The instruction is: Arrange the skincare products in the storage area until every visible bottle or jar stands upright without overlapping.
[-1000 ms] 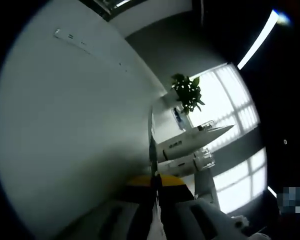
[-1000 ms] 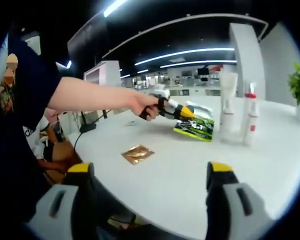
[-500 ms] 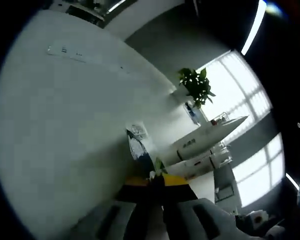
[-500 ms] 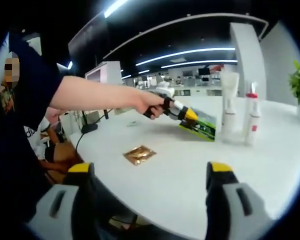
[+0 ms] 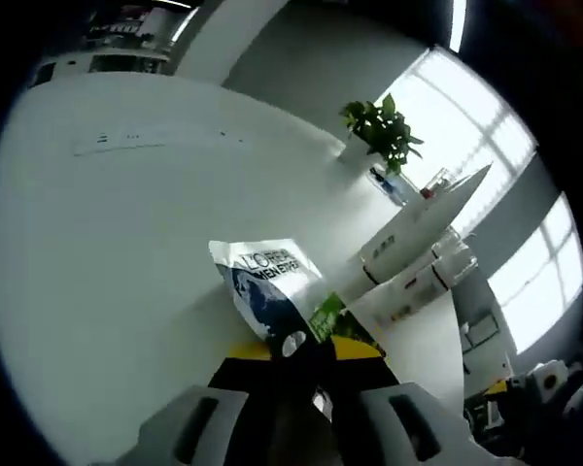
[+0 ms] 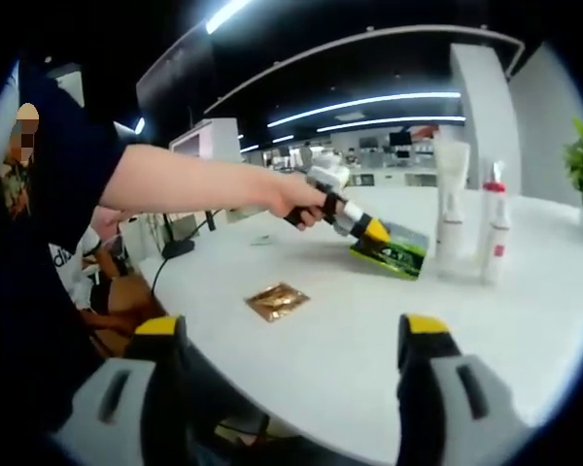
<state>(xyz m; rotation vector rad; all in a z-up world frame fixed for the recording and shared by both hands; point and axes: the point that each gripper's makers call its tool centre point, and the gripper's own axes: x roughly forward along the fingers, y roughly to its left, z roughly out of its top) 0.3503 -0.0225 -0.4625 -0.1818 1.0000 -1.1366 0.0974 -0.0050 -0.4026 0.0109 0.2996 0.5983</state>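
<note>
Presently the left tongs point(image 6: 377, 231) clamp the green sachet point(image 6: 396, 256) just beside the upright tube point(image 6: 451, 202); right tongs point(image 6: 290, 342) open, well apart.

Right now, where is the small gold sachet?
In the right gripper view, the gold sachet lies flat on the white table, left of centre, apart from the green packet in the left claw.

green sachet point(image 6: 394, 256) tilted, white tube point(image 6: 451, 199) upright (spray bottle point(image 6: 493, 236) beside) — gold sachet point(image 6: 277, 300) flat

Bright window glare, ceiling strips, fisheye-warped edges.
</note>
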